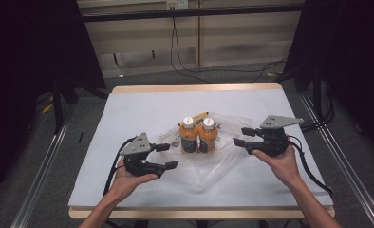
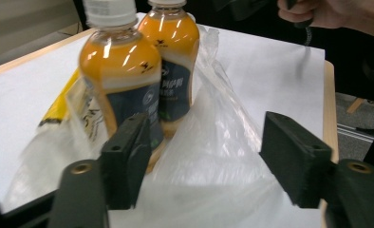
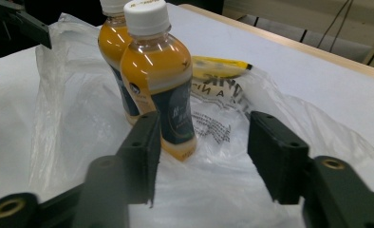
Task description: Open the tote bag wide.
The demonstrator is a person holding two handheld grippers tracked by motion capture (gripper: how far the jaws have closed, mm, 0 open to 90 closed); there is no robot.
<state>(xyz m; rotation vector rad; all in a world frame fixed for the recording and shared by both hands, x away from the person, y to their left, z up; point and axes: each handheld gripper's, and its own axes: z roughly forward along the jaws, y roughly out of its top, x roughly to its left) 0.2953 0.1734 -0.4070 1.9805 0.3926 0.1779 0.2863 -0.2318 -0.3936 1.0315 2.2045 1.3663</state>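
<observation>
Two orange juice bottles with white caps and dark labels stand side by side, the left bottle (image 1: 188, 135) (image 2: 121, 80) (image 3: 111, 42) and the right bottle (image 1: 208, 134) (image 2: 173, 57) (image 3: 159, 80). They rest on a crumpled clear plastic bag (image 1: 213, 166) (image 2: 213, 114) (image 3: 71, 109) at the table's middle. A yellow packet (image 1: 199, 115) (image 2: 61, 104) (image 3: 218, 69) lies behind them in the bag. My left gripper (image 1: 168, 156) (image 2: 206, 142) is open just left of the bottles, holding nothing. My right gripper (image 1: 242, 137) (image 3: 206, 142) is open just right of them, also holding nothing.
The white-covered table (image 1: 142, 104) has a wooden rim and bare surface around the bag. Metal rails (image 1: 42, 171) run along both sides on the floor. Cables (image 1: 194, 71) lie on the floor beyond the far edge, and dark stands (image 1: 57, 104) flank the table.
</observation>
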